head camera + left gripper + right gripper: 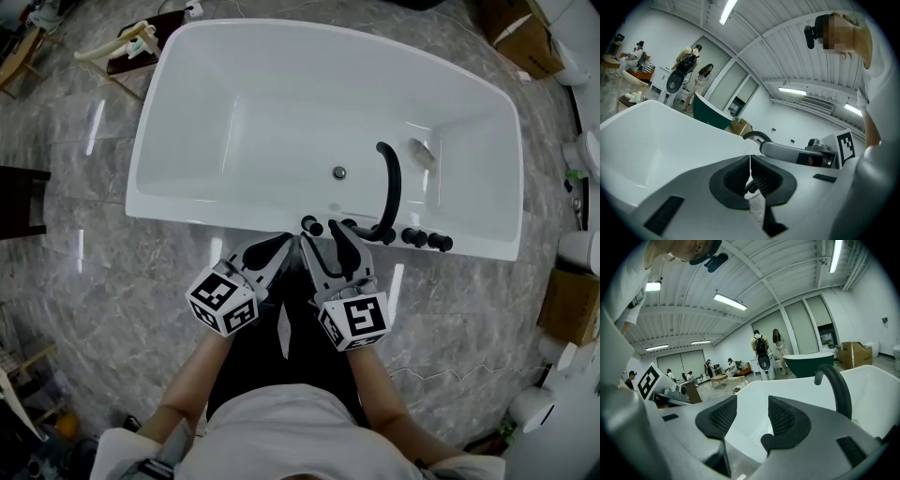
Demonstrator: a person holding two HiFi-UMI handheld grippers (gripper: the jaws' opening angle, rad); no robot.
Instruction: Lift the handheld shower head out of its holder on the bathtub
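Note:
A white bathtub (187, 202) lies crosswise in front of me in the head view. A curved black spout (389, 187) rises from its near rim beside a row of black knobs (427, 240). A small black fitting (310, 225) stands at the row's left end; I cannot tell which piece is the shower head. My left gripper (278, 246) hangs shut and empty just short of the rim, its pads touching (750, 171). To its right, my right gripper (326, 242) is open and empty (747, 416), pointing at the tub with the spout (836, 385) to its right.
A wooden stool (131, 42) with cream items stands beyond the tub's far left corner. Cardboard boxes (520, 33) and white fixtures (581, 150) line the right side. The tub's drain (339, 172) is below the spout. Several people (765, 352) stand far off.

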